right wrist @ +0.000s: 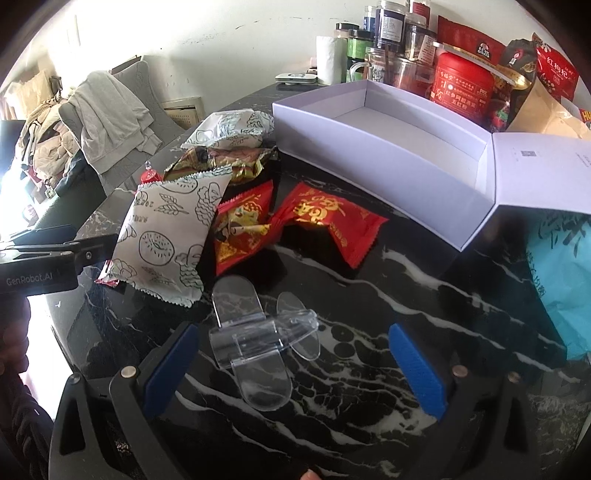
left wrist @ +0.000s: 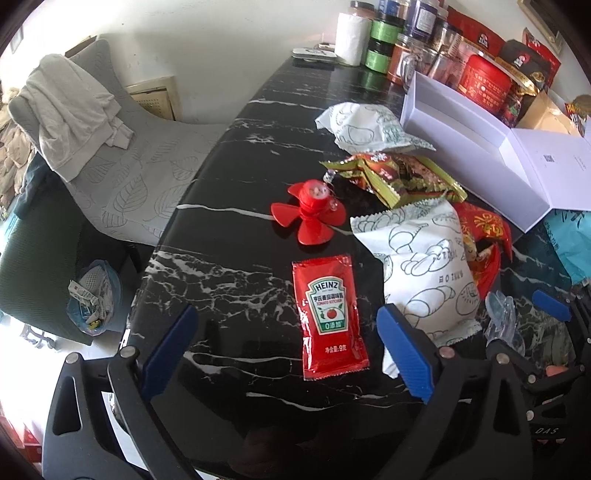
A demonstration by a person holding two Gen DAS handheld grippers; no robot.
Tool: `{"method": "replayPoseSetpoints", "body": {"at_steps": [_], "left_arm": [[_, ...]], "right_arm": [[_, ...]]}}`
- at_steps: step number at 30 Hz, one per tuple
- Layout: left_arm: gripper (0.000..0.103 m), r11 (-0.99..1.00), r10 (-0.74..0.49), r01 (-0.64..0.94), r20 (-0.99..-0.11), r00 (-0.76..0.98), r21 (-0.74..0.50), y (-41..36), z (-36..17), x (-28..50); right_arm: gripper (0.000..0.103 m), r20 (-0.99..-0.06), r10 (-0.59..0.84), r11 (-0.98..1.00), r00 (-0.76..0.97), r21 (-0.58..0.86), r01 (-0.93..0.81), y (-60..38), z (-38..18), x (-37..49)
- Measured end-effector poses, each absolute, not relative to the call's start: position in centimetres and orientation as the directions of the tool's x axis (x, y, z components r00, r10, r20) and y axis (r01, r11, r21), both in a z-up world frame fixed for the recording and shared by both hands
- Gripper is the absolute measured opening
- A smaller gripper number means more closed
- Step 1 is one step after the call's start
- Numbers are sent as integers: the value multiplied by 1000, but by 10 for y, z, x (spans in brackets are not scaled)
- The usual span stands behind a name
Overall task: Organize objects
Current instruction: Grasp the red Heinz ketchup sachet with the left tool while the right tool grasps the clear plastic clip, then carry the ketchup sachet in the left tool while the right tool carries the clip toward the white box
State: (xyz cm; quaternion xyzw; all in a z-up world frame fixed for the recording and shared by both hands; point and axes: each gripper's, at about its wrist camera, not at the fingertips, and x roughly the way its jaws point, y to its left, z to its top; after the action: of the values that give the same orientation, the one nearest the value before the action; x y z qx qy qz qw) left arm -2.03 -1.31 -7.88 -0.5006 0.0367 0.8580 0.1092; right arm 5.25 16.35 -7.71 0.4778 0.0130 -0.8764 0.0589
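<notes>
- Hovering over a black marble table [left wrist: 229, 280], left gripper [left wrist: 288, 354] with blue fingers [left wrist: 404, 354] spread wide, nothing pinched.
- Lying flat between those fingers, untouched: red ketchup sachet [left wrist: 330, 319], label up.
- Sitting just beyond the sachet: red toy fan [left wrist: 309, 210], blades on the table.
- Piled right of the fan: white snack bag [left wrist: 417, 266], green-gold packet [left wrist: 399, 177] and a second white bag [left wrist: 364, 127] farther back.
- Poised over the same table, right gripper [right wrist: 295, 369] likewise spread wide, gripping nothing.
- Resting between its fingers [right wrist: 419, 373], nearer the left one, apart from both: clear plastic toy plane [right wrist: 258, 343].
- Lying beyond the plane: two red candy wrappers [right wrist: 325, 221], side by side, the left one partly under the white snack bag.
- Standing open behind the wrappers: white box [right wrist: 388, 162], empty, lid [right wrist: 546, 173] folded back to the right.
- Crowding the far edge by the wall: jars [right wrist: 402, 33], paper roll [right wrist: 330, 59], red tin [right wrist: 463, 79].
- Showing at the right edge: teal bag [right wrist: 565, 280].
- Seen off the left of the table: chair [left wrist: 122, 173] draped with a pale garment [left wrist: 70, 110].
</notes>
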Motion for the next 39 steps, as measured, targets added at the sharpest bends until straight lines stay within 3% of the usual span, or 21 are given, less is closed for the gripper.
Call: {"method": "replayPoseSetpoints", "body": {"at_steps": [10, 13, 16, 17, 18, 24, 39], "left_arm": [[79, -954, 170, -298, -880, -444, -33, -9, -89, -25], [65, -941, 190, -336, -871, -453, -30, -5, -87, -23], [47, -933, 207, -357, -864, -459, -34, -4, -86, -22], [39, -930, 218, -365, -862, -458, -41, -5, -85, -23], [34, -928, 225, -371, -861, -456, -46, -5, -84, -23], [26, -902, 298, -418, -855, -424, -107, -9, -83, -24], [23, -860, 372, -495, -818, -438, -125, -22, -60, -25]], "right_arm": [[103, -865, -74, -994, -497, 22, 108, 158, -90, 48], [99, -861, -70, -994, -504, 17, 109, 158, -90, 47], [80, -852, -65, -992, -520, 1, 123, 155, -86, 47], [67, -848, -69, -992, -525, 1, 128, 154, -85, 47], [62, -846, -69, -992, -529, -1, 130, 153, -83, 47], [62, -856, -82, -991, -510, 13, 136, 145, -80, 45], [62, -819, -48, -993, -572, -25, 119, 129, -44, 41]]}}
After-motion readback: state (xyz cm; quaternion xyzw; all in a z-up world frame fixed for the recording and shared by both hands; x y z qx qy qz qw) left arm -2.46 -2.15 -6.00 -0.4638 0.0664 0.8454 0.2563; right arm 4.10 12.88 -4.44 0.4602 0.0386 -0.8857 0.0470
